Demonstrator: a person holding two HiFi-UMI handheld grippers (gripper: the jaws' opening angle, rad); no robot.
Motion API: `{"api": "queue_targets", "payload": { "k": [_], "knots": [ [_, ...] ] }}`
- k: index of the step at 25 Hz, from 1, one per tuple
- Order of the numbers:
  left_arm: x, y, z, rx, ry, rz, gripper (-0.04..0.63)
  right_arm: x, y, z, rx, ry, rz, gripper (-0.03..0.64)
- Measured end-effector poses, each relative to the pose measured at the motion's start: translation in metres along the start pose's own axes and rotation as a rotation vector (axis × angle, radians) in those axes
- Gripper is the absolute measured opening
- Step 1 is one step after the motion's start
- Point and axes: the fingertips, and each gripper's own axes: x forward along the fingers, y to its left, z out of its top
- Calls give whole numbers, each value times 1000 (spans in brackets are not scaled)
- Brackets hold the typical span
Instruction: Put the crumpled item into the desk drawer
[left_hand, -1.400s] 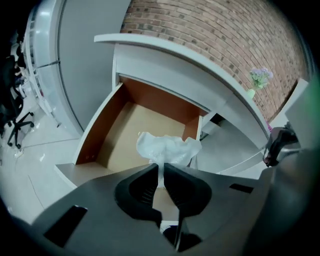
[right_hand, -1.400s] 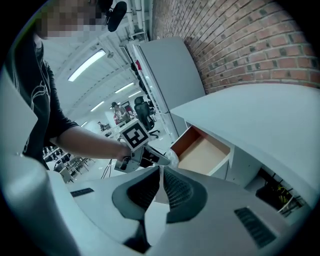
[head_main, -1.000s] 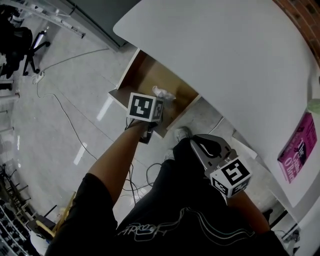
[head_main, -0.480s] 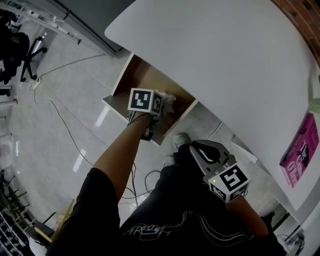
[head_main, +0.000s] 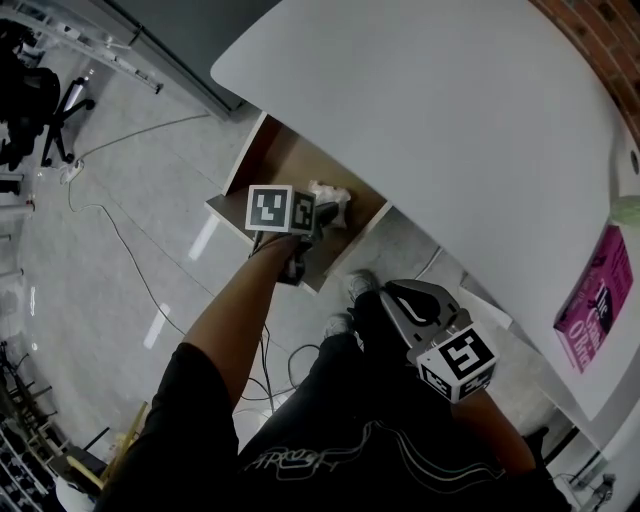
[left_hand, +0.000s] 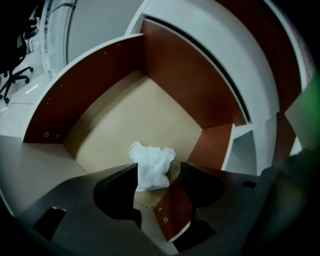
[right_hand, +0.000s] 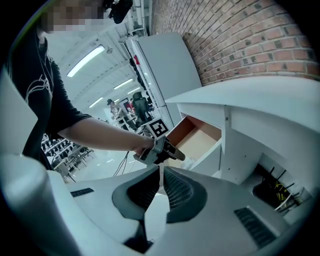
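The crumpled item, a white paper wad (left_hand: 151, 165), lies on the tan floor of the open desk drawer (left_hand: 135, 120), near its front right corner. My left gripper (left_hand: 159, 172) hovers over that corner with its jaws opening; the wad sits between the tips and the pads are not pressing on it. From the head view the wad (head_main: 330, 195) shows just past the left gripper (head_main: 322, 215) inside the drawer (head_main: 225, 205). My right gripper (head_main: 388, 292) hangs low by the person's leg, jaws together and empty. In the right gripper view, its jaws (right_hand: 161, 172) point toward the drawer (right_hand: 200, 135).
The white desk top (head_main: 450, 100) overhangs the drawer. A pink book (head_main: 595, 300) and a green object (head_main: 628, 210) lie at its right edge. Cables (head_main: 120, 220) trail over the tiled floor, and an office chair (head_main: 40, 90) stands far left.
The left gripper has drifted a little left and lower over the drawer's front corner, with the wad still just ahead of it. The right gripper has barely moved.
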Motion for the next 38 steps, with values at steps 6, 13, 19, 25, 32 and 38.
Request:
{"api": "queue_targets", "payload": {
  "k": [6,13,19,25,32,38],
  "knots": [
    [-62,-40,-5,27,-50,-92,310,-15,13,25,-41,-6,6,54],
    [-161,-119,-19,140,-120,-193,307,-53,43,76,-62,-86,10,54],
    [-265,-173,-20,208,-277,-224,212,-95,87,139,-118,-191,47,54],
    [-346,-232,-31,207,-431,-303,115,-134,140,181,-211,-236,115,54],
    [-404,-278,-59,290,-507,-340,30,-174,174,203,-174,-307,142,54],
    [-429,-300,-63,388,-536,-318,23,-190,190,213,-184,-354,142,52]
  ]
}}
